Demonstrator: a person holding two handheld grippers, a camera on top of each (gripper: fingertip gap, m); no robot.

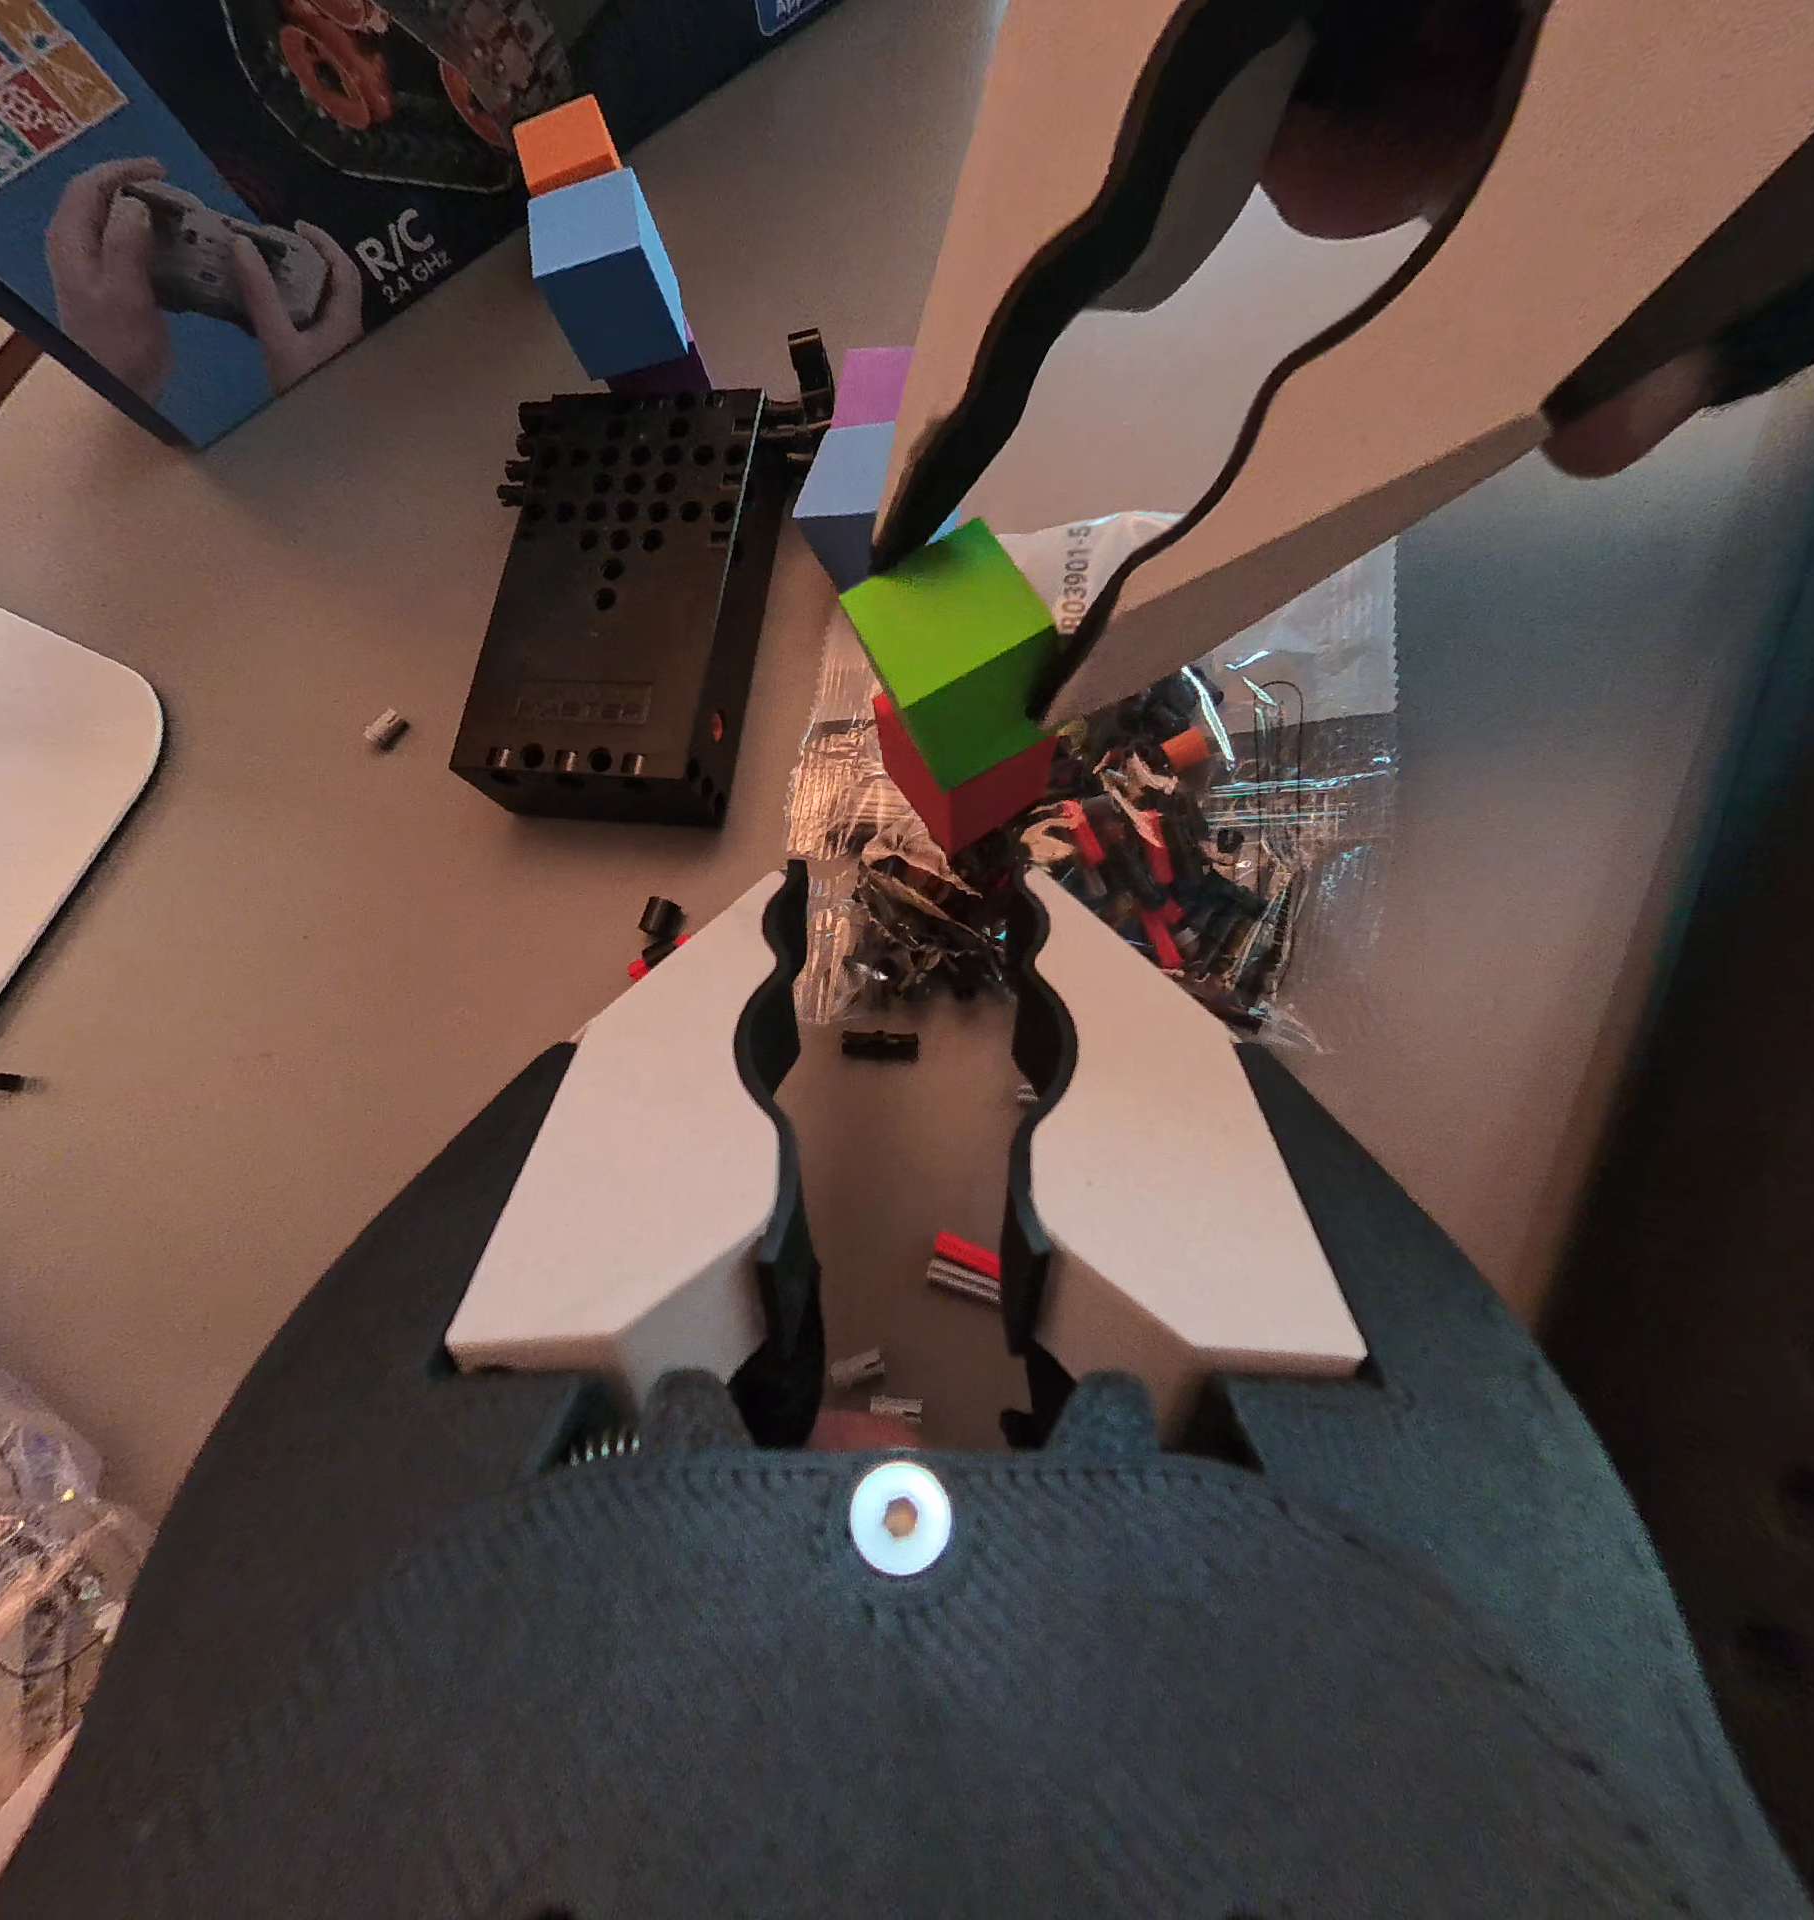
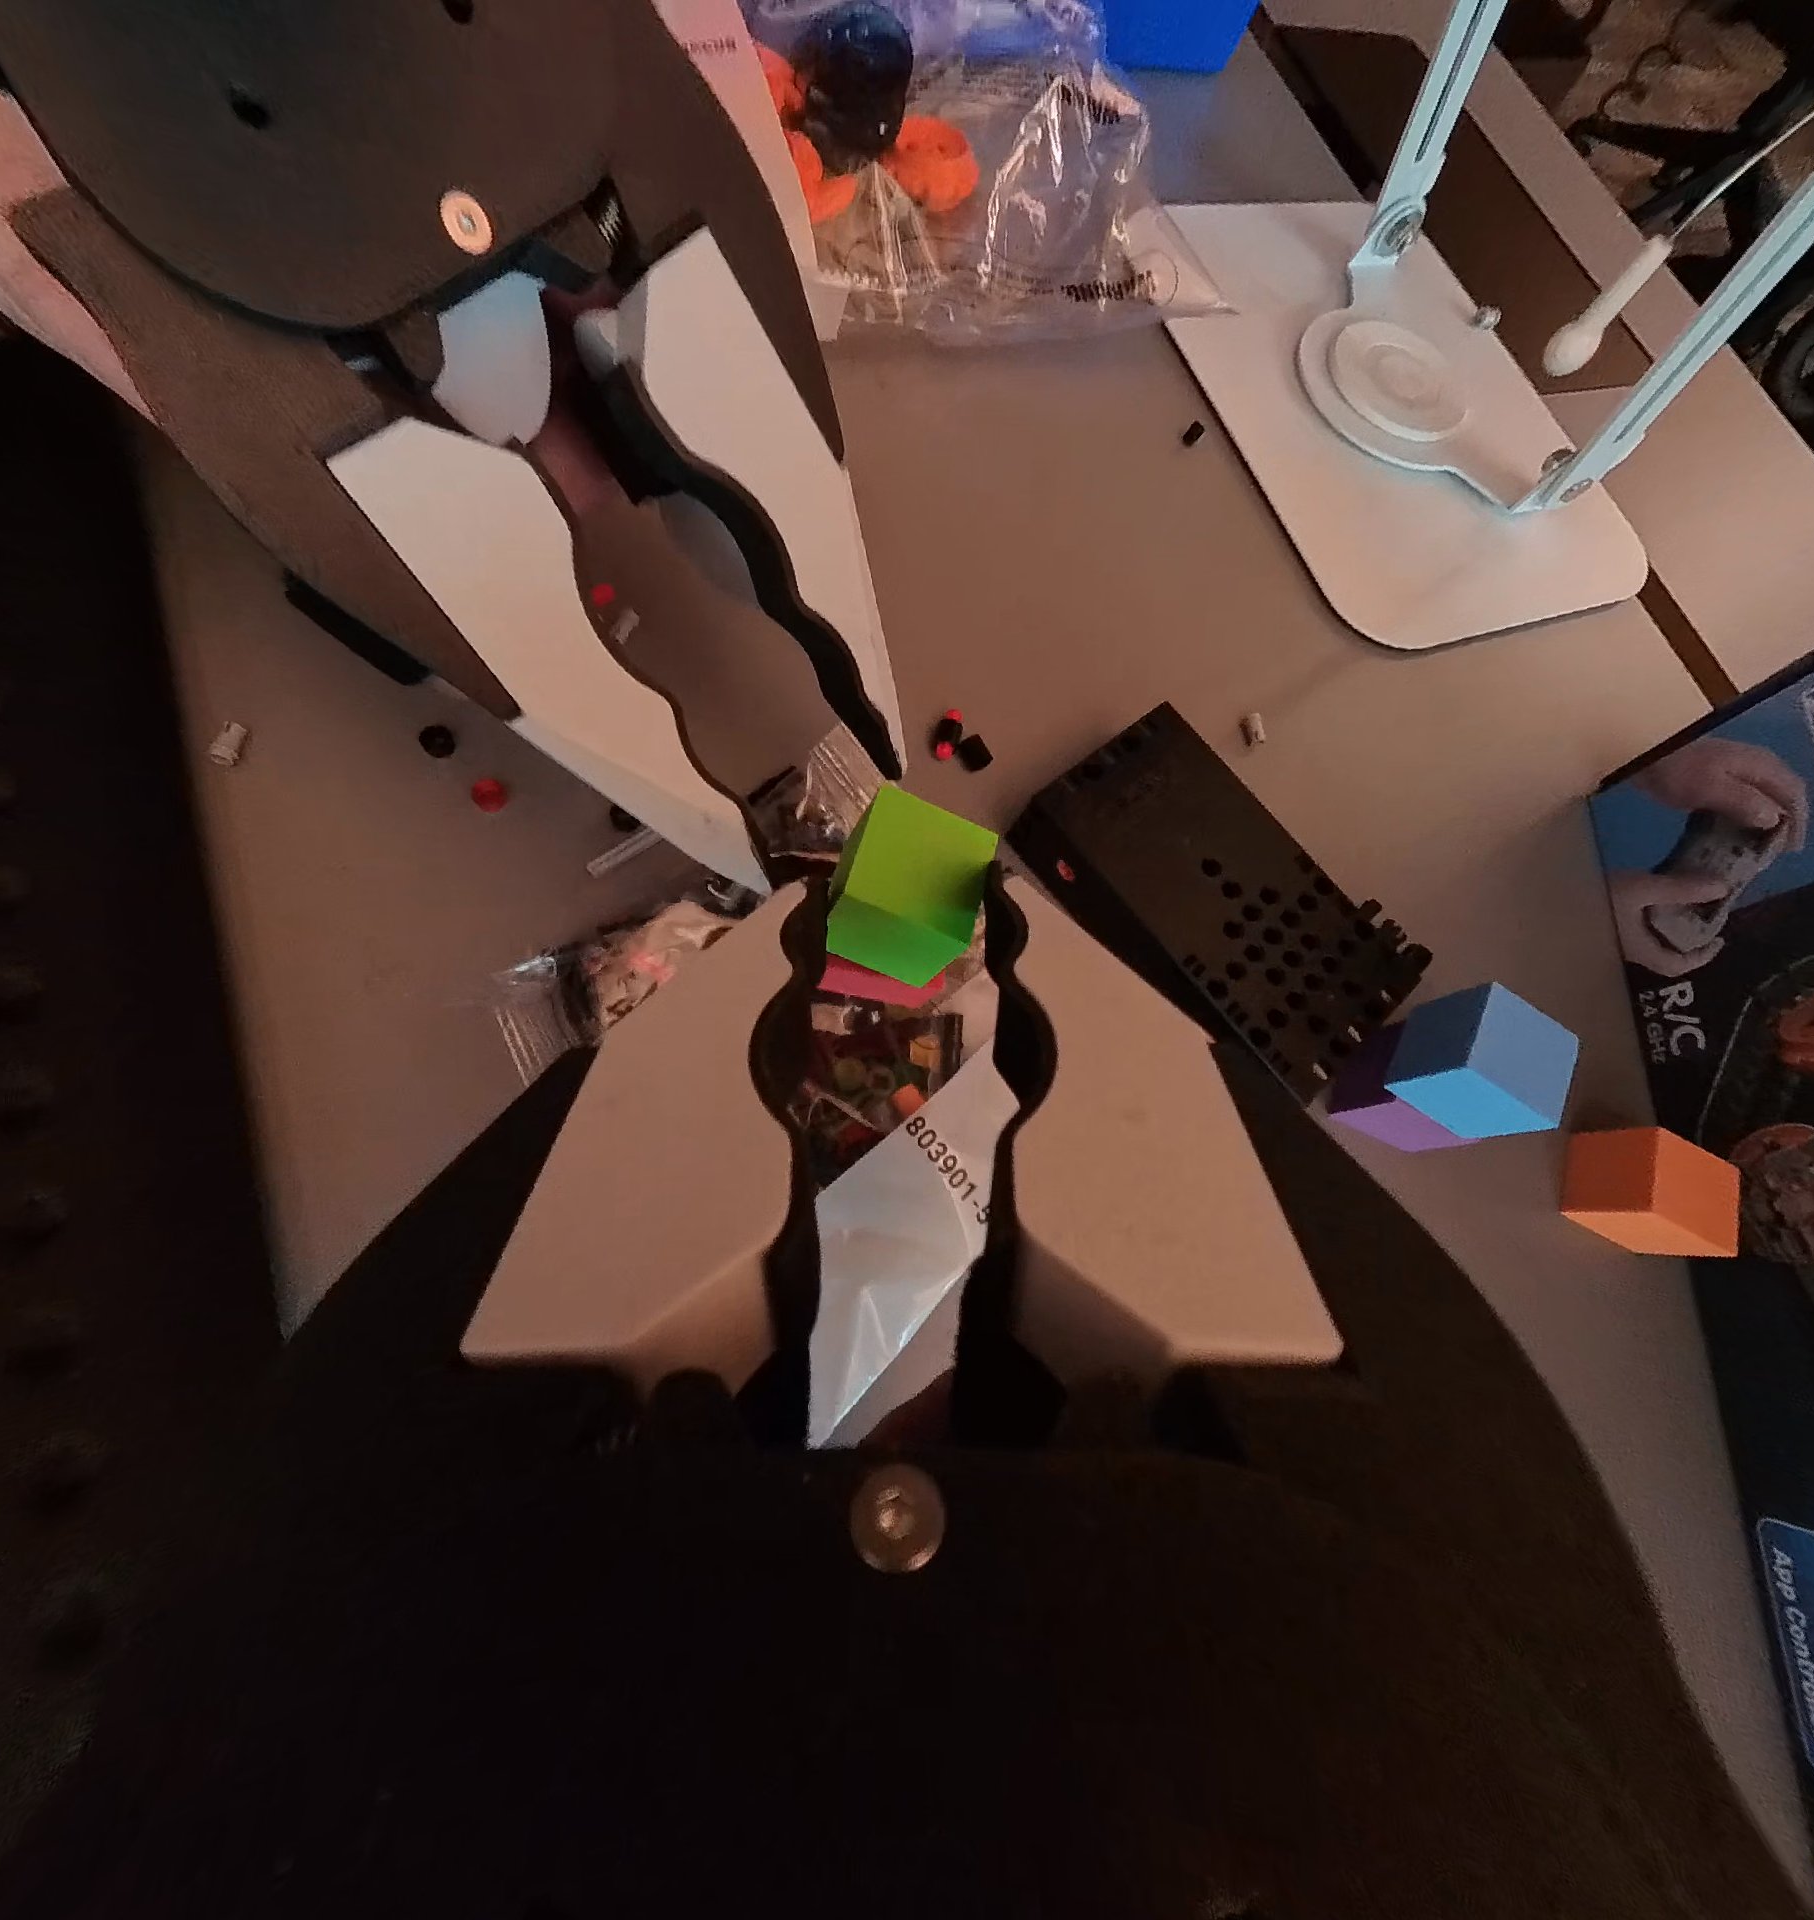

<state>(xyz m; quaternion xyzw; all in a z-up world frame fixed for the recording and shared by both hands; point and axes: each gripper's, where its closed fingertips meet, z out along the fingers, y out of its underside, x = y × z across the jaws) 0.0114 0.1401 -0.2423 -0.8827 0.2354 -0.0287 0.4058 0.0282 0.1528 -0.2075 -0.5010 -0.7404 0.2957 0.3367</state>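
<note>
My right gripper [image 2: 892, 885] pinches the green cube [image 2: 911, 857] sitting atop the red cube [image 1: 970, 795] — my left gripper [image 1: 908, 878] hangs nearby, jaws apart, empty.

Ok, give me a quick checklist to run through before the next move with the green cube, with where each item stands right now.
1. Right gripper shut on the green cube: ok.
2. Green cube square over the red cube: not ok, it sits twisted and offset.
3. Green cube resting on the red cube: cannot tell.
4. Left gripper open and holding nothing: ok.
5. Red cube on firm footing: not ok, it stands on the crinkled parts bag.
</note>
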